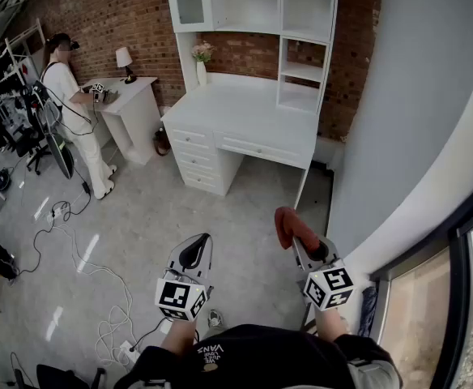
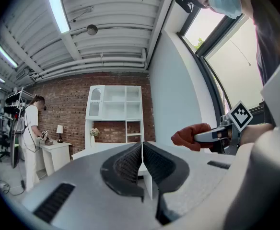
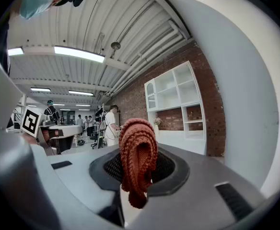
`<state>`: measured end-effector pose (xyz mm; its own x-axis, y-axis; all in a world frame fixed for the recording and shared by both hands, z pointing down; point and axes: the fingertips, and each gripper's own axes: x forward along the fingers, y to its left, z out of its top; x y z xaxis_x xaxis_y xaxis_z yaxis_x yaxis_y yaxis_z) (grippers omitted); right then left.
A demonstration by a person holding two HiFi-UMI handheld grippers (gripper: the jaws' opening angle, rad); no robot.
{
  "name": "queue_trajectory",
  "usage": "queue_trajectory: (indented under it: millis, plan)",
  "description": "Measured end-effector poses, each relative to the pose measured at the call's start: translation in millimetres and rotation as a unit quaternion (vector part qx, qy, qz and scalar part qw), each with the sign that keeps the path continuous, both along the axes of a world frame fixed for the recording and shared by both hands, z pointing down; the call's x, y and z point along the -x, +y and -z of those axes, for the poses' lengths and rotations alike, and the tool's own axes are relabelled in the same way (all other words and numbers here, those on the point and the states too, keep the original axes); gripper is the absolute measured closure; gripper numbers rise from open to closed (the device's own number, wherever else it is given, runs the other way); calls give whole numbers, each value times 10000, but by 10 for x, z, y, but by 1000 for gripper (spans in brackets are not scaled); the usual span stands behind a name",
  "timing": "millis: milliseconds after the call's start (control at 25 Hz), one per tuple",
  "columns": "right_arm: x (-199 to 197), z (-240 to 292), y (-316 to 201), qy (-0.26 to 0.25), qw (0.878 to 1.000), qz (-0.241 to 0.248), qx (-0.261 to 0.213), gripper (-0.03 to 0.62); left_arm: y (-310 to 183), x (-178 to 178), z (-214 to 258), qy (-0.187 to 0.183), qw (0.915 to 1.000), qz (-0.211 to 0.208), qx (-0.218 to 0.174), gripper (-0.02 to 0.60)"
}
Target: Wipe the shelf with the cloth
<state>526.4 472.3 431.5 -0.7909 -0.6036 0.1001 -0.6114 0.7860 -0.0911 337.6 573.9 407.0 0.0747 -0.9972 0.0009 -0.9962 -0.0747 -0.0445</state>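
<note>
A rust-red knitted cloth (image 1: 287, 224) is pinched in my right gripper (image 1: 309, 250), its folded end sticking up past the jaws; the right gripper view shows the same cloth (image 3: 138, 155) clamped between the dark pads. My left gripper (image 1: 194, 254) is shut with nothing in it, its ribbed pads (image 2: 130, 163) pressed together. Both grippers are held low, well short of the white desk with shelf unit (image 1: 257, 96) against the brick wall. That shelf unit (image 2: 114, 114) appears far ahead in the left gripper view, and again (image 3: 176, 107) in the right gripper view.
A person (image 1: 74, 112) stands at a small white table (image 1: 127, 108) with a lamp to the left. Cables (image 1: 74, 250) trail over the grey floor. A white wall (image 1: 415, 120) and a window run along the right. A vase of flowers (image 1: 202, 59) stands on the desk.
</note>
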Motion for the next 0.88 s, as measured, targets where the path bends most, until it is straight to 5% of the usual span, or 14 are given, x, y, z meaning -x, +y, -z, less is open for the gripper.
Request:
queue_trajectory:
  millis: [880]
  plan:
    - [286,-114,-583,33,9999,86,101,503,-558,287,-238,253,9996,-2,88,567]
